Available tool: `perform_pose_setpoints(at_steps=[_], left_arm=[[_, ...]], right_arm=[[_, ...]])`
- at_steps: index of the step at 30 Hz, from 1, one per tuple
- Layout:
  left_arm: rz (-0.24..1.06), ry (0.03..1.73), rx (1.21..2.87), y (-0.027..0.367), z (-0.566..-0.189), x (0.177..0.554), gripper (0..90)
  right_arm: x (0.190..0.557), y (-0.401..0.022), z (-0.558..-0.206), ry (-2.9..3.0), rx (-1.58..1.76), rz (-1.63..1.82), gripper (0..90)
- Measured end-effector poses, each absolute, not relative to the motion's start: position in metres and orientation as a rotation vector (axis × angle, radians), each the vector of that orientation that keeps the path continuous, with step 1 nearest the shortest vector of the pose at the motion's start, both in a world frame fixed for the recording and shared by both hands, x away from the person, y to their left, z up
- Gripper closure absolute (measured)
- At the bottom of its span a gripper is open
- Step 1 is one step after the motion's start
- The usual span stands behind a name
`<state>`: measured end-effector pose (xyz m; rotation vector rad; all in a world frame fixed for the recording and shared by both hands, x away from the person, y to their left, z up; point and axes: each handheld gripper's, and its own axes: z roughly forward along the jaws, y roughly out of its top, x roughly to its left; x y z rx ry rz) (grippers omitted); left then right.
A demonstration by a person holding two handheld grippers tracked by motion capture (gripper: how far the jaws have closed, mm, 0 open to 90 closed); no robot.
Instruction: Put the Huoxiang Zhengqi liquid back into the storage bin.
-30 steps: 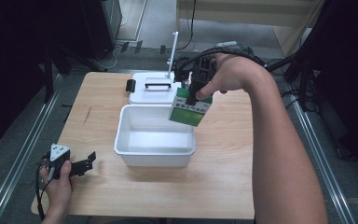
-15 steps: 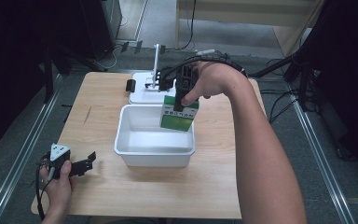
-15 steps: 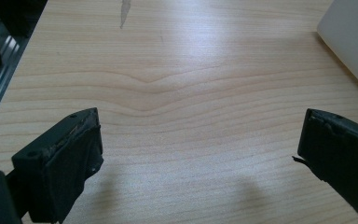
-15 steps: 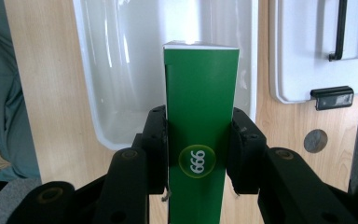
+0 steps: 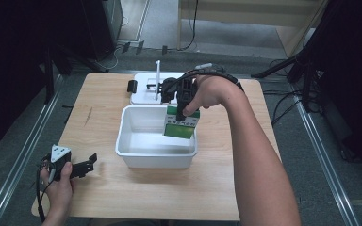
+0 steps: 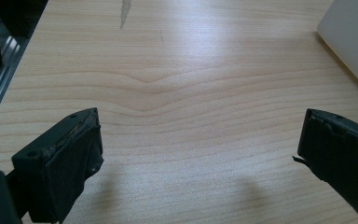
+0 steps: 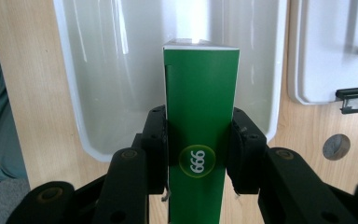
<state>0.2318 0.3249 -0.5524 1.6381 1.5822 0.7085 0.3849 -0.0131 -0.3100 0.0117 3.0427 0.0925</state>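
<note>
The green box [image 7: 200,121] hangs in the white tub [image 5: 136,123], toward its 2 o'clock corner, clamped across its narrow sides by the right gripper [image 7: 199,158]. It looks like light, stiff cardboard with smooth faces; a mid-body pinch suits it. The left gripper [image 6: 200,154] gapes empty over the table [image 6: 177,70].

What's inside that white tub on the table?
The white tub holds nothing resting in it; its pale floor shows bare. A green box, clamped in the right gripper, hangs partly inside, hiding the floor behind it.
</note>
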Motion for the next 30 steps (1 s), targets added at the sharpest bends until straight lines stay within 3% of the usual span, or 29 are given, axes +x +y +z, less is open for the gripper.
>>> perform_pose_setpoints(at_steps=[30], left_arm=[[0.701,1.583,1.64,0.325,-0.552,0.232,0.6]], right_arm=[[0.391,0.0,-0.373,3.06,-0.002,0.02,64.6]])
